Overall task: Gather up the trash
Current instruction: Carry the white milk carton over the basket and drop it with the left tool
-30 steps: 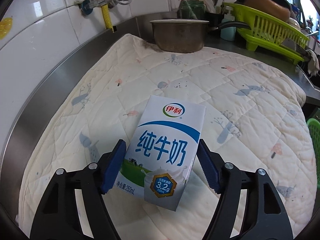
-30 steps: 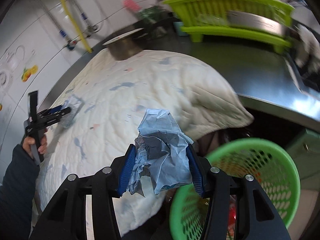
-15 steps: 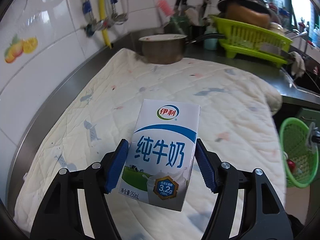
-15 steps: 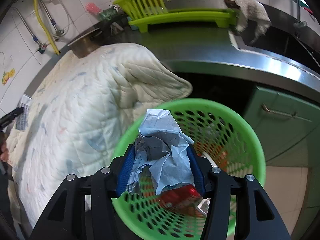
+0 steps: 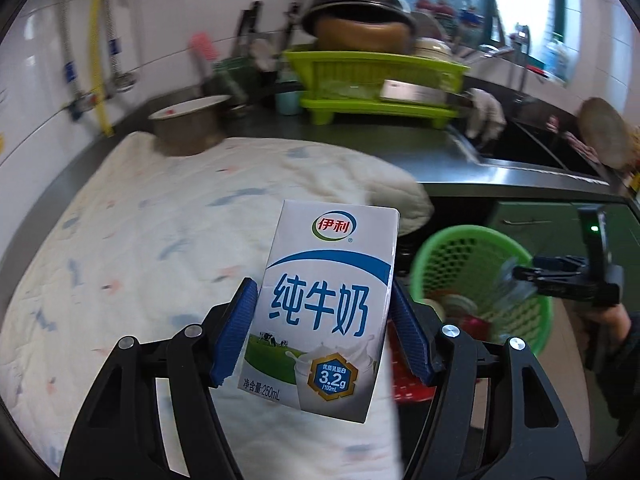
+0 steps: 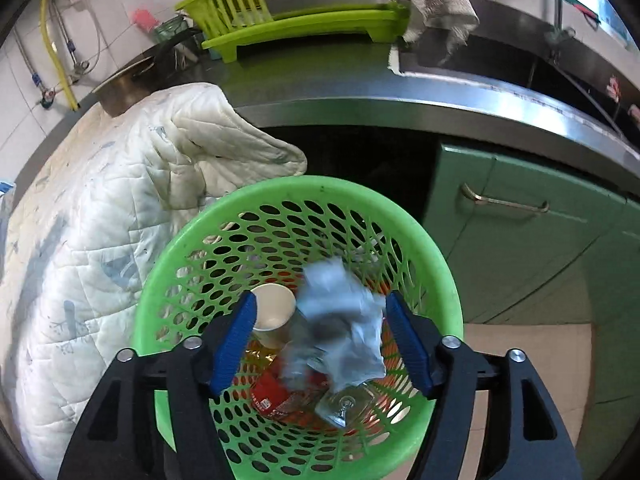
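My left gripper (image 5: 322, 332) is shut on a white and blue milk carton (image 5: 326, 308), held upright above the quilt's near edge. The green mesh basket (image 5: 424, 258) stands low to its right, on the floor. My right gripper (image 6: 320, 344) is open, directly above the basket (image 6: 168, 256). A crumpled blue-grey paper wad (image 6: 340, 320) is blurred between the spread pads, touching neither. In the basket lie a paper cup (image 6: 274, 312), a red wrapper (image 6: 276, 396) and a clear plastic piece (image 6: 346, 402). The right gripper also shows in the left wrist view (image 5: 516, 276).
A white quilt (image 5: 160, 216) covers the steel counter (image 6: 400, 92). A metal pot (image 5: 188, 124), a green dish rack (image 5: 376, 80), a rag (image 6: 440, 4) and a sink (image 6: 512, 60) lie beyond. Green cabinet doors (image 6: 532, 248) stand behind the basket.
My right gripper opened over the basket and let go of the paper wad, which is dropping. My left gripper swung right with the carton, towards the basket.
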The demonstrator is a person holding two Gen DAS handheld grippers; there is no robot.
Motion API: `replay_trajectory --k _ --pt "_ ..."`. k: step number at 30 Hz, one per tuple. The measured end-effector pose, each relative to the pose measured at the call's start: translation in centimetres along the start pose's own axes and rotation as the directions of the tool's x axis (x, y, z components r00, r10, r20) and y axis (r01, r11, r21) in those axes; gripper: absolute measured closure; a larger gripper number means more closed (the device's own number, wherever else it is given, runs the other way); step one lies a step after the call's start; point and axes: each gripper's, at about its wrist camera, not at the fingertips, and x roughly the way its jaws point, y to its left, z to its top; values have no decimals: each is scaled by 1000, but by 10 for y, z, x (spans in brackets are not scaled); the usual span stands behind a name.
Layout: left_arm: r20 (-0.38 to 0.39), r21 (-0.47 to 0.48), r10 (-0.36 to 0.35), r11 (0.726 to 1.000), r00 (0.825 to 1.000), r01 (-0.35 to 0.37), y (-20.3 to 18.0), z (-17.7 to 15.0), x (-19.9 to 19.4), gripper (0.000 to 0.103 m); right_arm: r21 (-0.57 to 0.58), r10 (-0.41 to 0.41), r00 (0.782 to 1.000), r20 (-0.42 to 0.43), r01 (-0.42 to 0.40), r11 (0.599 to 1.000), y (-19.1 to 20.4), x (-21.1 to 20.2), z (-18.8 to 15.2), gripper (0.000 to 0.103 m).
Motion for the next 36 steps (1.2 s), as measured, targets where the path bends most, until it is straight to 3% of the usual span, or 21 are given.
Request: replay_trajectory --k 5,10,14,18,27,32,36 --pt "-11 28 -68 997 998 69 -46 2 11 38 43 21 1000 16 -22 999 -15 -7 -5 35" --pt "-50 74 -95 992 994 98 -91 -1 33 38 52 55 997 47 -57 997 -20 -25 -10 31" --pt "-103 96 -85 991 991 95 -117 -10 56 38 21 25 995 94 -27 999 -18 -42 -16 29" --pt "-143 87 -99 990 985 112 -129 -14 75 38 -12 -7 991 135 9 1000 -14 -57 -23 25" --pt "-232 66 -142 985 962 161 -147 -27 108 36 -13 5 987 160 -3 1000 -14 -70 -36 23" --pt "-248 61 -157 982 956 178 -154 -35 113 35 -5 16 987 162 -15 1000 -13 -72 -40 23" --pt "-239 58 -173 980 955 192 -154 -35 109 29 -2 19 986 169 -19 1000 -13 -75 -40 23"
